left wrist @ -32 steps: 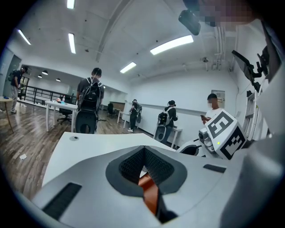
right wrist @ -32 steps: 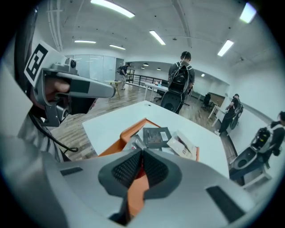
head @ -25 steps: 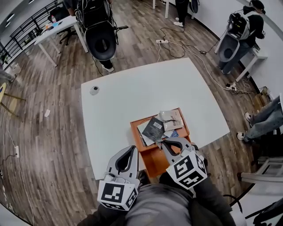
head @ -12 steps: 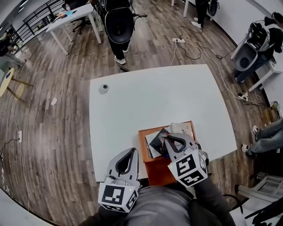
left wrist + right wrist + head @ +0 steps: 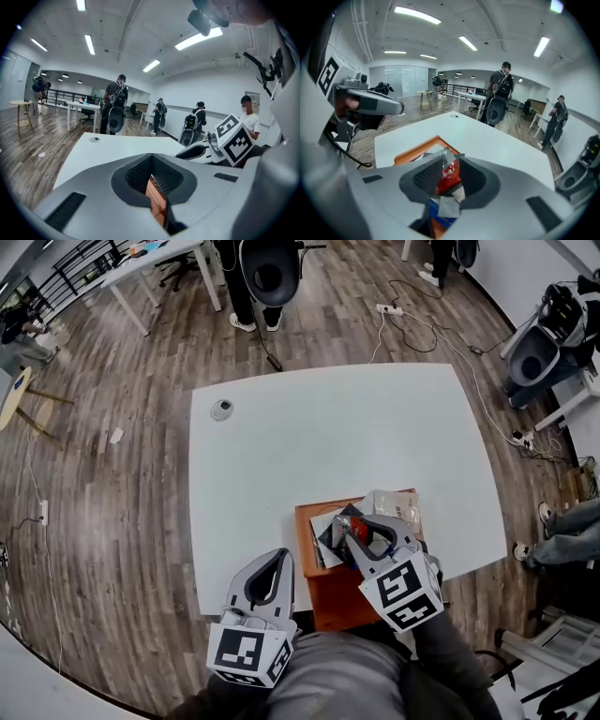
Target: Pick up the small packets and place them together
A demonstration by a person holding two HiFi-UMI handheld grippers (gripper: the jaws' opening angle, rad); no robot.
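Note:
An orange tray (image 5: 334,598) lies at the white table's near edge, holding a dark packet (image 5: 334,524), a pale silver packet (image 5: 395,506) and other small packets. My right gripper (image 5: 350,527) hangs over the tray's pile. Its jaws have just been opening, and a red packet (image 5: 448,174) stands loosely between them above a blue packet (image 5: 435,207). In the head view the red packet (image 5: 355,531) shows at the jaw tips. My left gripper (image 5: 282,557) is shut and empty, left of the tray (image 5: 157,204).
A small round grey object (image 5: 222,409) sits near the far left corner of the white table (image 5: 300,446). Chairs, other tables, floor cables and standing people surround it. The tray (image 5: 414,152) overhangs the table's front edge by my body.
The right gripper's jaws have parted, and the red packet now shows between them over the tray. Both grippers came slightly lower and closer to the tray.

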